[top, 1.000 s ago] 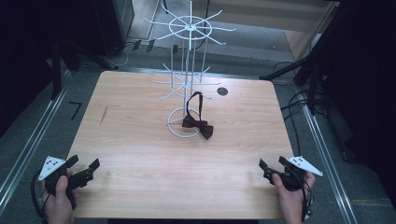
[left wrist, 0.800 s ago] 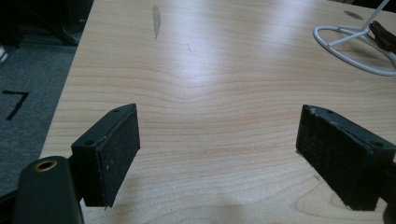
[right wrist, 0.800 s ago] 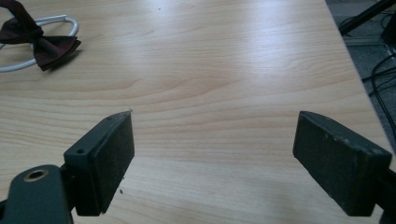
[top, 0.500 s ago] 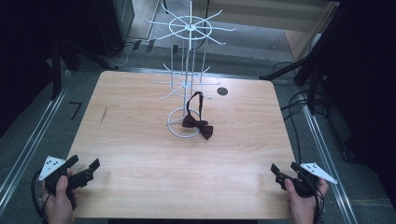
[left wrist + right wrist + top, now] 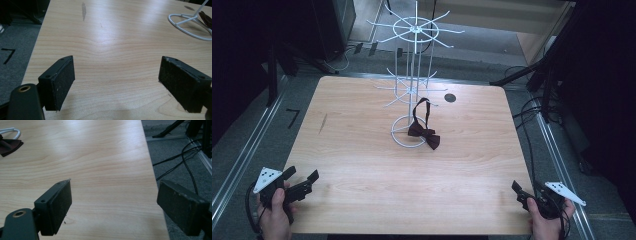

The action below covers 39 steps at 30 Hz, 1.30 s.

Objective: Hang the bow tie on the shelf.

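Note:
A white wire display rack [image 5: 414, 90] stands at the middle back of the wooden table [image 5: 362, 150]. A dark red bow tie [image 5: 424, 136] lies by the rack's ring base, its strap looped up to a lower hook. My left gripper [image 5: 302, 176] rests at the near left corner, open and holding nothing. My right gripper [image 5: 527, 190] sits at the near right corner, also open. In the left gripper view the jaws [image 5: 116, 77] stand wide over bare wood, with the ring base [image 5: 190, 23] far off. The right gripper view has the jaws [image 5: 113, 202] straddling the table's right edge, the bow tie [image 5: 10, 146] at far left.
A dark round spot [image 5: 450, 97] marks the table behind the rack. A grey smear [image 5: 323, 123] shows on the left of the wood. Cables [image 5: 532, 115] trail on the floor to the right, and metal rails run along both sides.
My right gripper has drawn back toward the person and to the right, ending at the near right corner. The left gripper, rack and bow tie have stayed put.

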Each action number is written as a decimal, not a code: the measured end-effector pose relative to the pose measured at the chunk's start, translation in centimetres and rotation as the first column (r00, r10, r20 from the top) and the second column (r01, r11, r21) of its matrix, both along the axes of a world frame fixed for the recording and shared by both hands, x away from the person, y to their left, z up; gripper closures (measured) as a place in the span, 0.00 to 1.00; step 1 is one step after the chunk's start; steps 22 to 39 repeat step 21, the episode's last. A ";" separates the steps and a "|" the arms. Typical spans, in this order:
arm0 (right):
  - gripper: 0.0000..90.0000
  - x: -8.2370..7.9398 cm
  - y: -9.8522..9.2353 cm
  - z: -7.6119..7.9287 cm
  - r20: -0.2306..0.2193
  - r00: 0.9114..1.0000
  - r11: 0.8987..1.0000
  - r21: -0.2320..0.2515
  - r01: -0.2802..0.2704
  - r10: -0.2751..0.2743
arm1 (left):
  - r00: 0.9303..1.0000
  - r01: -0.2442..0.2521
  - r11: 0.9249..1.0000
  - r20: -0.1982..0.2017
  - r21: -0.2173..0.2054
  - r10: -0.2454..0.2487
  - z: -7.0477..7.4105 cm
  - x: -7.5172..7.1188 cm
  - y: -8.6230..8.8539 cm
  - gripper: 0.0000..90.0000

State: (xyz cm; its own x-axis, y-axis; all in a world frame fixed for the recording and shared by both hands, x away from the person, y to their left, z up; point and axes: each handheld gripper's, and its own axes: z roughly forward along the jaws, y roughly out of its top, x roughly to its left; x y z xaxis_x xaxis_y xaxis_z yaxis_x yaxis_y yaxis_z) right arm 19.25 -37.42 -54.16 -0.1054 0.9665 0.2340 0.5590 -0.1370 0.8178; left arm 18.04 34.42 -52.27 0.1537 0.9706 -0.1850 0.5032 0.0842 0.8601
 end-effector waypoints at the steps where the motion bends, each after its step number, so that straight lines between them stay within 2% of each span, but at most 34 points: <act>1: 0.15 -0.1 -0.3 -0.1 0.004 1.000 1.000 -0.008 0.002 -0.002 | 1.000 0.000 1.000 0.000 0.000 0.000 0.0 0.0 0.0 0.16; 11: 0.15 -1.3 -1.8 -0.6 -0.002 0.999 0.999 0.014 0.035 -0.035 | 1.000 -0.002 1.000 0.001 0.001 0.002 0.0 0.0 0.0 0.16; 21: 0.15 -1.7 -2.0 -0.8 -0.002 0.999 0.999 0.032 0.039 -0.039 | 1.000 -0.003 1.000 0.000 0.001 0.003 0.0 0.0 0.0 0.16; 39: 0.15 -1.7 -2.0 -0.8 -0.002 0.999 0.999 0.032 0.039 -0.039 | 1.000 -0.003 1.000 0.000 0.001 0.003 0.0 0.0 0.0 0.16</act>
